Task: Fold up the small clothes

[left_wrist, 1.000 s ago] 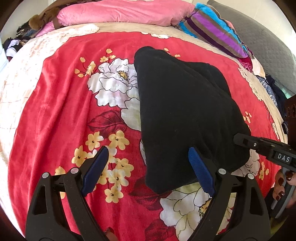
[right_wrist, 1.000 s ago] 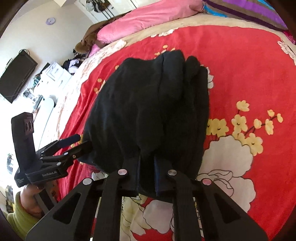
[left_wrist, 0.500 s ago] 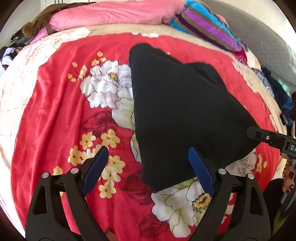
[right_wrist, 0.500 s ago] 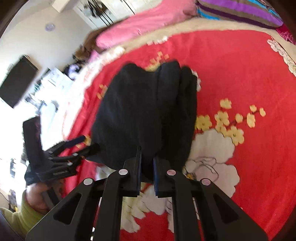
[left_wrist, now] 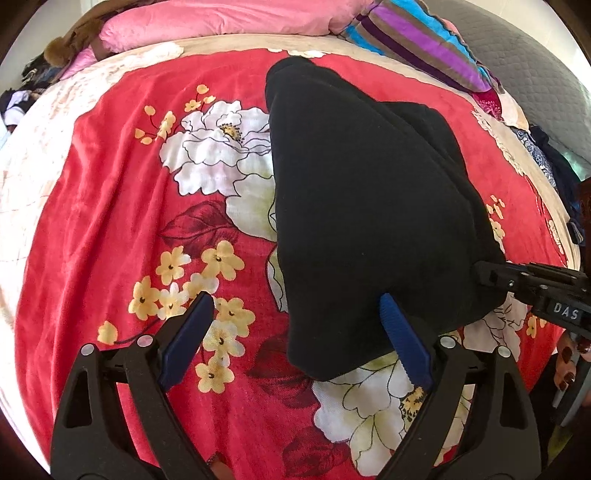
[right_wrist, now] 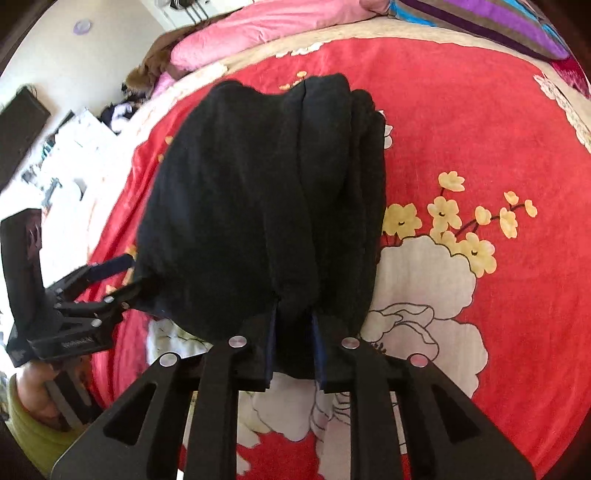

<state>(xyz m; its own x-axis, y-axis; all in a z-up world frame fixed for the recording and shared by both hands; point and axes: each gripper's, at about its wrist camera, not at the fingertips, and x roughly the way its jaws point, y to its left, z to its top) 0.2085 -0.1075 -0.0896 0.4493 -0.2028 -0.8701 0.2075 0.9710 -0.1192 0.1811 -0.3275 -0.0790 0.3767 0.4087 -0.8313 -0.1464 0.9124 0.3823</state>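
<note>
Black garment [left_wrist: 369, 206]: soft, matte knit or fleece, folded into a thick wedge, narrow at the far end and broad near. It lies on the bed, on a plush red blanket [left_wrist: 110, 229] printed with large white peonies and small yellow blossoms. From the right wrist view the garment [right_wrist: 266, 192] shows several lengthwise folds, rounded like ribs.

Left tool [left_wrist: 295, 332]: jaws spread wide, ribbed blue pads [left_wrist: 404, 339] on black plastic arms. The right-hand pad sits at the garment's near left corner; the other stands well clear over the blanket. Nothing pinched.

Right tool [right_wrist: 293, 343]: jaws narrow but opening, with the garment's near hem bunched between them. Whether the pads still press the cloth I cannot tell for certain; the cloth fills the gap.

Far edge of bed: a pink velvety pillow [left_wrist: 221, 22] and a striped cushion [left_wrist: 421, 48] in purple, turquoise and brown.
</note>
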